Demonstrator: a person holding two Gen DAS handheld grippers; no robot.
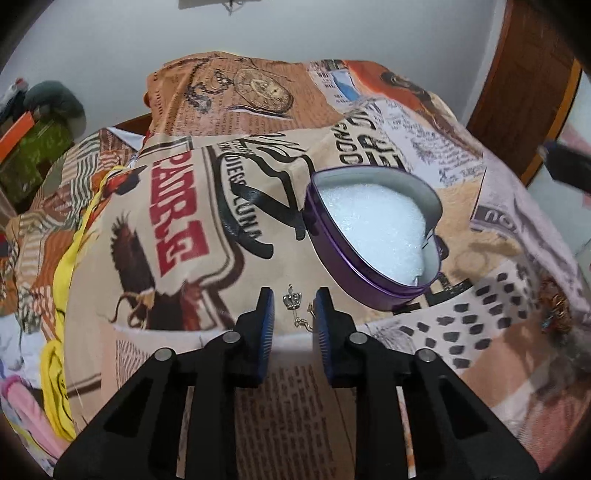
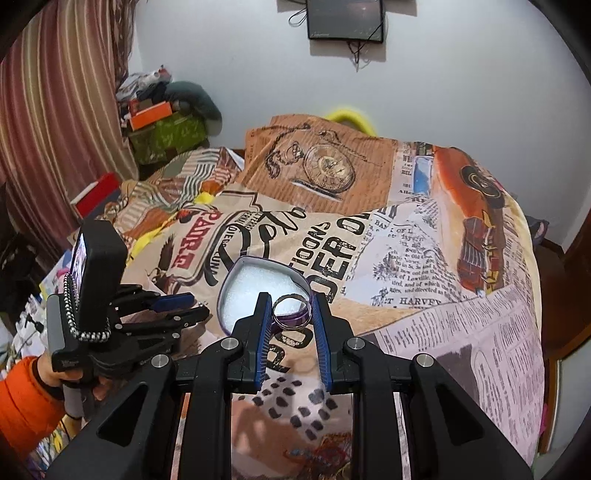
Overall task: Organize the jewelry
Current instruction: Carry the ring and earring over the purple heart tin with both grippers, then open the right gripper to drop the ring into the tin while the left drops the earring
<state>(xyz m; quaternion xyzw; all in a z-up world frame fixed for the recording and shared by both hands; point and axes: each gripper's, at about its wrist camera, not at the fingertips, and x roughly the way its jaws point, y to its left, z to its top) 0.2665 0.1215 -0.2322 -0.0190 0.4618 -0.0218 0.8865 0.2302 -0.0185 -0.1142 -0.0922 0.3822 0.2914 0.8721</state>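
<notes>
One purple tin [image 1: 369, 236] holds white foam [image 1: 373, 229] only.

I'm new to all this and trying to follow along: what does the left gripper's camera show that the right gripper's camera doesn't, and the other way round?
Only the left wrist view shows a small silver crown-shaped earring lying on the cloth between the left gripper fingertips, untouched. Only the right wrist view shows a silver ring clamped in the right gripper, the person's orange sleeve and a dark frame on the wall. Both show the open purple tin with white padding on the printed cloth.
</notes>
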